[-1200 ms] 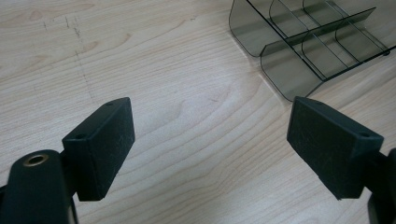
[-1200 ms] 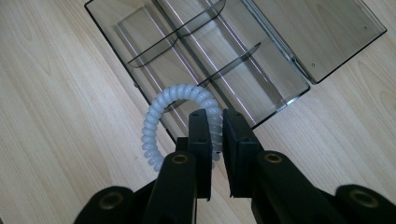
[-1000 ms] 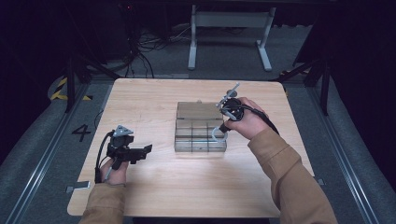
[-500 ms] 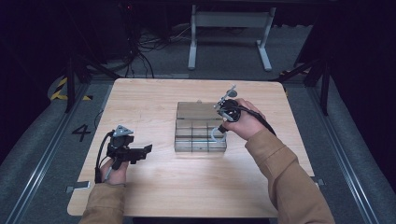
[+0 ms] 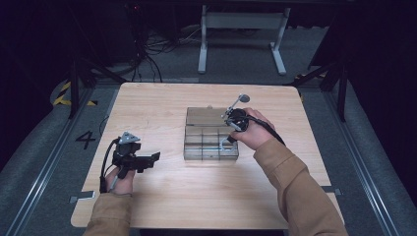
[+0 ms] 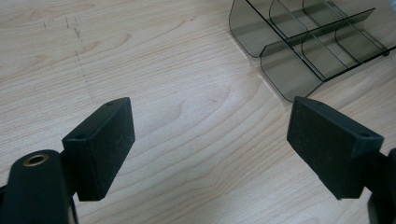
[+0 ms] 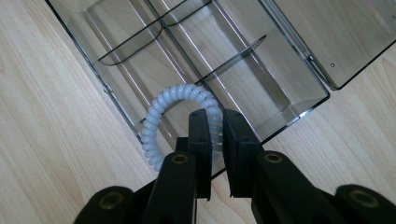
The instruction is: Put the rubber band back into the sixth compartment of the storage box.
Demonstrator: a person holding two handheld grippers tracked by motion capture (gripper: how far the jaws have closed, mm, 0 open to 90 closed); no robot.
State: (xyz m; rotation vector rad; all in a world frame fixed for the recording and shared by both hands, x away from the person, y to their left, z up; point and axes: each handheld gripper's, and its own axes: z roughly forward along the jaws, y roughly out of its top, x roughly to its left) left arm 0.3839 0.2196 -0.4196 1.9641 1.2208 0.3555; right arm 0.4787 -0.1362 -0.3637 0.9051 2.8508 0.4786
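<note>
Over one clear divided box (image 7: 299, 100), one white spiral hair tie (image 7: 156, 119), two hand-held grippers

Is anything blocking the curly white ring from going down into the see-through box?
Nothing visible does. The right gripper holds the coiled ring over the clear box; the lid lies open, and the compartment below looks empty.
</note>
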